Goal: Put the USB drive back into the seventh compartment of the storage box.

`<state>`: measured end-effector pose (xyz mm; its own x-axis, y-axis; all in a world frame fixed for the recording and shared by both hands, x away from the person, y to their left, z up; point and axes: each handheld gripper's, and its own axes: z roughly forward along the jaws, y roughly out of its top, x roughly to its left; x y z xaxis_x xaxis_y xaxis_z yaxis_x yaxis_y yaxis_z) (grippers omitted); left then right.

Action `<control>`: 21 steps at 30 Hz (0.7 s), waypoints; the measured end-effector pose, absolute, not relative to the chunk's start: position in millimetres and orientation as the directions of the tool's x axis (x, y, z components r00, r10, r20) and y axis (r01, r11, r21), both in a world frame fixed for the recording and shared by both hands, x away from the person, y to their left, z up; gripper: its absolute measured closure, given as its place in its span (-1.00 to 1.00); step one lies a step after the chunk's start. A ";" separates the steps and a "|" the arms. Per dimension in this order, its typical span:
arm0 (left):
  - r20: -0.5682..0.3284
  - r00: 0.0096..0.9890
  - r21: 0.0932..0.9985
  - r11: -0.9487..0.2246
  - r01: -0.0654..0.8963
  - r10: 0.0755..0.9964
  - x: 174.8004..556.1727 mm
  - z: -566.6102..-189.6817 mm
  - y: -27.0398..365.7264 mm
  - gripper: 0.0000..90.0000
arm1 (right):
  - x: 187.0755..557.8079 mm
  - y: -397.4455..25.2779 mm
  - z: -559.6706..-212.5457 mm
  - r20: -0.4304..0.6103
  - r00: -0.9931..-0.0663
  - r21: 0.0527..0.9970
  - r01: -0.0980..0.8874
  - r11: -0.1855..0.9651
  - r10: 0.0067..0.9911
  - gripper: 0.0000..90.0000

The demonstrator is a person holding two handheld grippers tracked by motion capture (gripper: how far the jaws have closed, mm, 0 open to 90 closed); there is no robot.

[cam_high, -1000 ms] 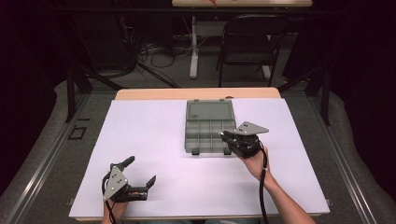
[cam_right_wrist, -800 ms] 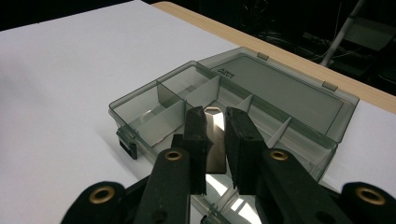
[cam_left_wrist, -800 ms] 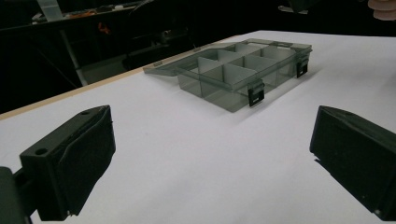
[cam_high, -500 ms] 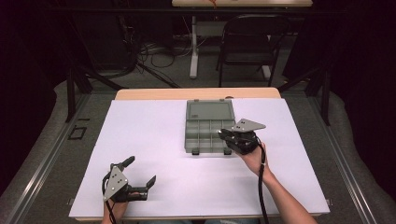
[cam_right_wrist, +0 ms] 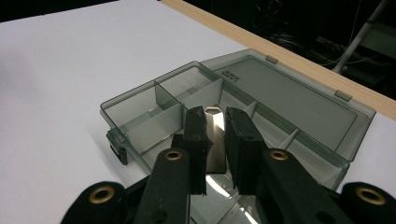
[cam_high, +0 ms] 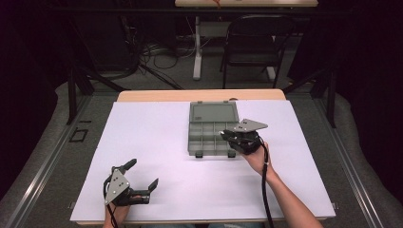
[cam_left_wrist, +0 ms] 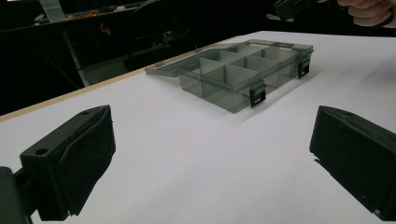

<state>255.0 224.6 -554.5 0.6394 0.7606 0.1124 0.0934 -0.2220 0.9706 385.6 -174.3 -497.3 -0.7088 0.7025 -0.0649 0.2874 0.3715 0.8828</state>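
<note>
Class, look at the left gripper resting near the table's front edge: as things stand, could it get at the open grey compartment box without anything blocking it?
Probably yes. The left gripper, jaws wide apart, faces the open grey plastic compartment box across bare white table covering. The right gripper, gripping a flat shiny metal piece, occupies only the box's right front corner.

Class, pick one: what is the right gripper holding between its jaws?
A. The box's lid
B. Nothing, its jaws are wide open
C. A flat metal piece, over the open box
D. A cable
C: in the right gripper view, the right gripper clamps a flat shiny metal piece above the open compartment box.
</note>
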 end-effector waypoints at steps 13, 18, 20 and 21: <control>0.115 0.641 0.970 -0.224 0.091 0.759 254.4 -554.2 224.2 -1.00 | 394.4 -171.4 -504.2 -0.072 -0.714 0.870 0.297 0.395 0.696 0.76; 0.117 0.641 0.970 -0.225 0.091 0.759 254.2 -554.0 224.3 -0.99 | 396.8 -169.4 -507.2 -0.074 -0.720 0.862 0.303 0.407 0.690 0.76; 0.117 0.641 0.970 -0.225 0.090 0.758 254.4 -554.2 224.3 -1.00 | 397.6 -169.0 -508.2 -0.073 -0.721 0.858 0.307 0.413 0.689 0.76; 0.117 0.641 0.970 -0.225 0.090 0.758 254.4 -554.2 224.3 -1.00 | 398.1 -168.8 -508.8 -0.073 -0.722 0.856 0.309 0.415 0.688 0.76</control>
<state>254.4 224.3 -554.2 0.6414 0.7583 0.1166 0.0901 -0.2254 0.9701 398.1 -168.8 -508.8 -0.7217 0.6883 -0.0732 0.3086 0.4146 0.8561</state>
